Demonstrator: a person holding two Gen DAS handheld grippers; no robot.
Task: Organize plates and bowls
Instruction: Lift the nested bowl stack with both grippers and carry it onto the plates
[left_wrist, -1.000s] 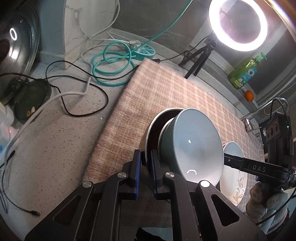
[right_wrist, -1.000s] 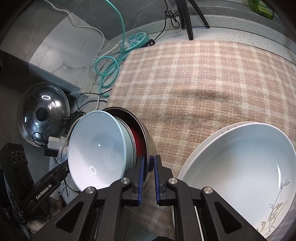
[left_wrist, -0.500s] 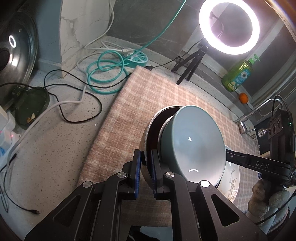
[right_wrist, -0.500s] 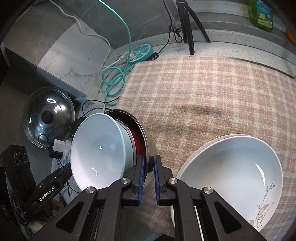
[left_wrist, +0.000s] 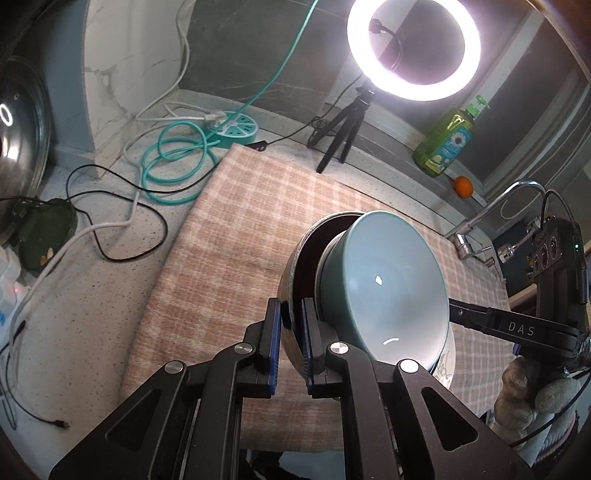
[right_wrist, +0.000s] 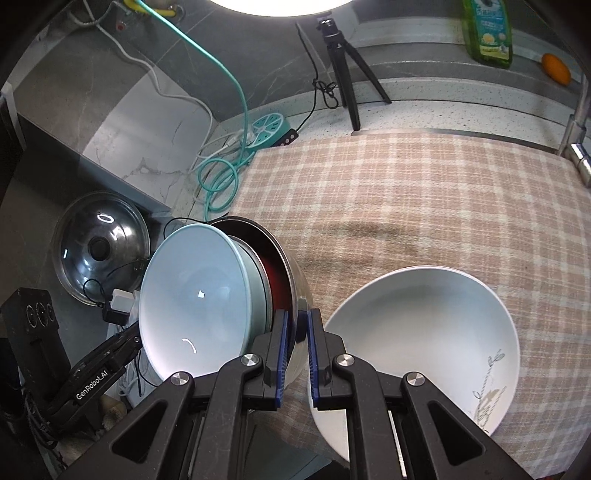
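**Two grippers carrying a nested bowl stack above the checked cloth**

The left gripper (left_wrist: 291, 328) and the right gripper (right_wrist: 296, 334) each pinch the rim of a steel bowl (right_wrist: 295, 280) from opposite sides, jaws clenched on the thin metal edge. Inside it sits a dark red inner bowl (right_wrist: 273, 284), and in that a pale blue bowl (right_wrist: 195, 295). In both wrist views the stack appears strongly tilted, though the downward-pointing fisheye cameras may exaggerate this. It seems to hang clear of the checked cloth (right_wrist: 424, 206), near the cloth's edge closest to the cameras.

A white bowl (right_wrist: 424, 339) with a leaf motif rests on the cloth just beside the stack, on the right gripper's side. In the left wrist view only a sliver of it shows beneath the blue bowl (left_wrist: 384, 284).

Risks, as judged from this arrangement:

- The blue bowl is held by nothing but its seating; if the tilt is real and grows, it could slide out and fall.
- Each grip covers only a narrow strip of smooth rim, so uneven motion of the two hands could twist the rim out of one pair of pads.
- Lowering towards the white bowl off-centre could knock rim against rim.
- A glass pot lid (right_wrist: 99, 251) and loose cables (left_wrist: 122, 229) lie beyond the cloth, where a dropped bowl might strike.
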